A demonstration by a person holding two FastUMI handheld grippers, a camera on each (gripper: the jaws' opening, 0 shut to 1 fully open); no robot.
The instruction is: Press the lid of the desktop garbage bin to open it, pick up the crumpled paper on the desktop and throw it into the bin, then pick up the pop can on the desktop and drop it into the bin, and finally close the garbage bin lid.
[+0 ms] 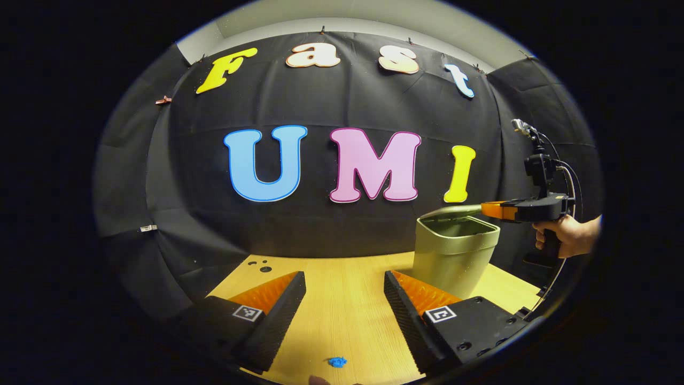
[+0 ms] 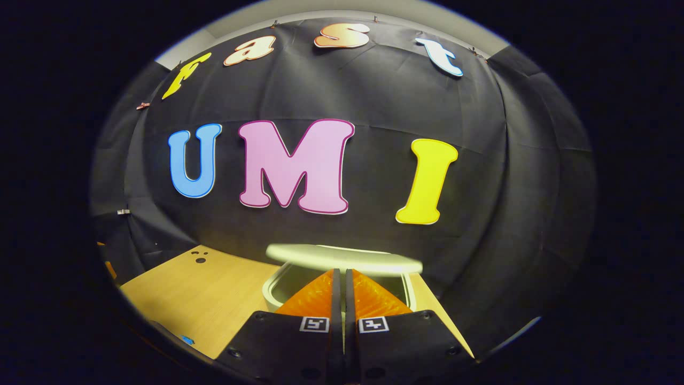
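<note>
Bin (image 1: pixel 454 256), pale green plastic, stands on light wooden table (image 1: pixel 342 299) toward its right side, lid (image 2: pixel 344 258) raised and tilted over the opening; right gripper (image 2: pixel 342 283) fingers clenched together, tips at the lid; left gripper (image 1: pixel 344 299) fingers released wide above bare table; small blue scrap (image 1: pixel 337 362) below them.

Wide bare stretch of pale wooden tabletop (image 1: pixel 342 299) across the lower centre of the left gripper view, just a small blue scrap (image 1: pixel 337 362) at bottom centre. Right of centre, the olive-green plastic bin (image 1: pixel 454 256) blocks the way, its half-raised lid (image 1: pixel 449 212) overhanging the mouth with the right gripper (image 1: pixel 489 208) at its edge.
</note>
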